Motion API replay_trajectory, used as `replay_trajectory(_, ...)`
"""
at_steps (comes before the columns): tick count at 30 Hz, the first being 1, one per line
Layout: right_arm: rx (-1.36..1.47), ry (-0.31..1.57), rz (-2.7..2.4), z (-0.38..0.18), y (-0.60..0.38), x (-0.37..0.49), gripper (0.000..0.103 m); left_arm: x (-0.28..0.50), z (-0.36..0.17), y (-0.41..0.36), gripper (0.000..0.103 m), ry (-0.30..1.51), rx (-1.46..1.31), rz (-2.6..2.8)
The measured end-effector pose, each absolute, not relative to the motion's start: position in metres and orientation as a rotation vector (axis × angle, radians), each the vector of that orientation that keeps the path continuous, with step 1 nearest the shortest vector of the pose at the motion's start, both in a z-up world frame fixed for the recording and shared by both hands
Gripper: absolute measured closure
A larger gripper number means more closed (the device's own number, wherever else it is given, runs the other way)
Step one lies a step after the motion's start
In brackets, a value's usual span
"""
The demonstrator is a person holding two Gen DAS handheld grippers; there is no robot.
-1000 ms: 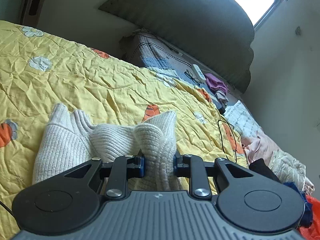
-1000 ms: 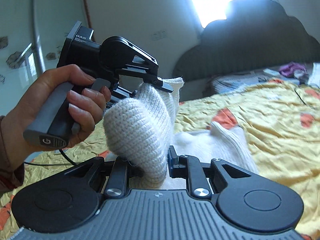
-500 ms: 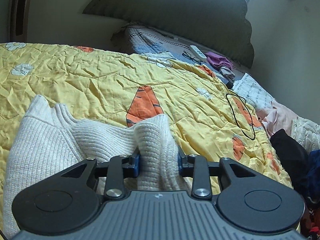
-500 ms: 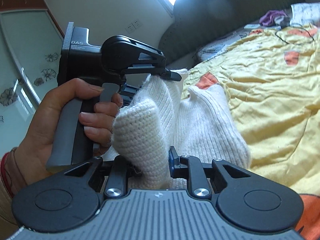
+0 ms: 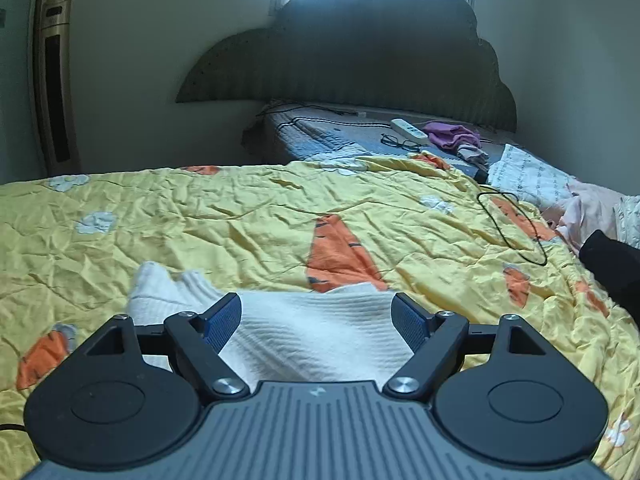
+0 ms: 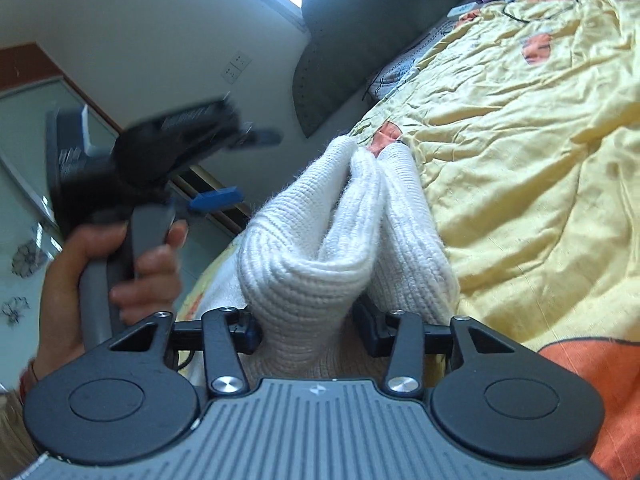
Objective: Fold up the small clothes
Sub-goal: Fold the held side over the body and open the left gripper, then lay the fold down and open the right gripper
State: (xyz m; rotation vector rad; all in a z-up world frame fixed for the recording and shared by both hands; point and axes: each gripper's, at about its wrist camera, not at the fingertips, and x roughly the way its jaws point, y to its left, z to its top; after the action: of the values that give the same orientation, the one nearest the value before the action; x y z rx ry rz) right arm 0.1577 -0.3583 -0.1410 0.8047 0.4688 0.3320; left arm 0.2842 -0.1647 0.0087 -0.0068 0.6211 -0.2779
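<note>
The white knitted sweater (image 5: 312, 332) lies on the yellow quilt (image 5: 280, 216) of the bed, at its near edge, directly under and between the spread blue pads of the left hand-held gripper (image 5: 318, 316); that gripper's jaws stand wide apart and hold nothing, the fabric lying flat below them. In the right wrist view the right hand-held gripper (image 6: 306, 330) is pinching a thick bunched fold of the same sweater (image 6: 340, 240), which rises from between its fingers and stretches away toward the far side of the bed. The knit is cream-white and ribbed; in the right view it gathers into two or three rounded folds that meet at a peak, while in the left view it spreads smooth, with a ribbed edge humped up at its left. To the left of the right view, the left hand-held gripper (image 6: 224, 168) appears blurred, held in the person's left hand (image 6: 100, 276), its blue pads (image 6: 216, 201) apart and clear of the sweater. A black cable loop (image 5: 512, 228) lies on the quilt far right.
</note>
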Motion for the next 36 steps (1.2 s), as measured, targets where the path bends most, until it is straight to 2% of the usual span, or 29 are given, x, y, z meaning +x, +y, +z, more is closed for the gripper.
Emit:
replay_trajectory(2,0.848,0.463,0.343,-0.146,-0.362,0.159,0.051,0.269,0.004,-0.15,0.021,0.601,0.021,-0.233)
replay_trajectory(5,0.826,0.45,0.326,-0.146,-0.358,0.157,0.076,0.242,-0.006,-0.126,0.02,0.571,0.043,-0.218)
replay_trajectory(9,0.832,0.459,0.311,-0.146,-0.356,0.154,0.077,0.219,-0.024,-0.103,0.018,0.568,0.065,-0.18)
replay_trajectory(10,0.842,0.462,0.31,-0.147,-0.357,0.154,0.075,0.216,-0.028,-0.098,0.017,0.574,0.057,-0.171)
replay_trajectory(12,0.862,0.464,0.312,-0.147,-0.36,0.152,0.062,0.212,-0.034,-0.09,0.015,0.584,0.032,-0.166)
replay_trajectory(16,0.848,0.448,0.289,-0.136,-0.367,0.136,0.049,0.204,-0.04,-0.08,0.011,0.576,-0.002,-0.168)
replay_trajectory(17,0.819,0.432,0.264,-0.129,-0.369,0.13,0.042,0.203,-0.041,-0.079,0.01,0.574,-0.002,-0.168)
replay_trajectory(22,0.607,0.33,0.141,-0.078,-0.368,0.117,0.036,0.204,-0.046,-0.082,0.01,0.576,-0.008,-0.172)
replay_trajectory(24,0.522,0.37,0.186,-0.063,-0.36,0.131,0.02,0.203,-0.047,-0.082,0.01,0.571,-0.008,-0.172)
replay_trajectory(30,0.365,0.6,0.264,-0.064,-0.331,0.206,0.018,0.201,-0.051,-0.083,0.008,0.557,0.0,-0.168)
replay_trajectory(32,0.38,0.678,0.297,-0.072,-0.328,0.234,0.023,0.199,-0.052,-0.085,0.008,0.541,0.019,-0.167)
replay_trajectory(34,0.408,0.706,0.316,-0.077,-0.332,0.251,0.037,0.197,-0.053,-0.085,0.008,0.529,0.025,-0.168)
replay_trajectory(36,0.405,0.712,0.323,-0.077,-0.333,0.259,0.059,0.196,-0.054,-0.085,0.008,0.524,0.018,-0.174)
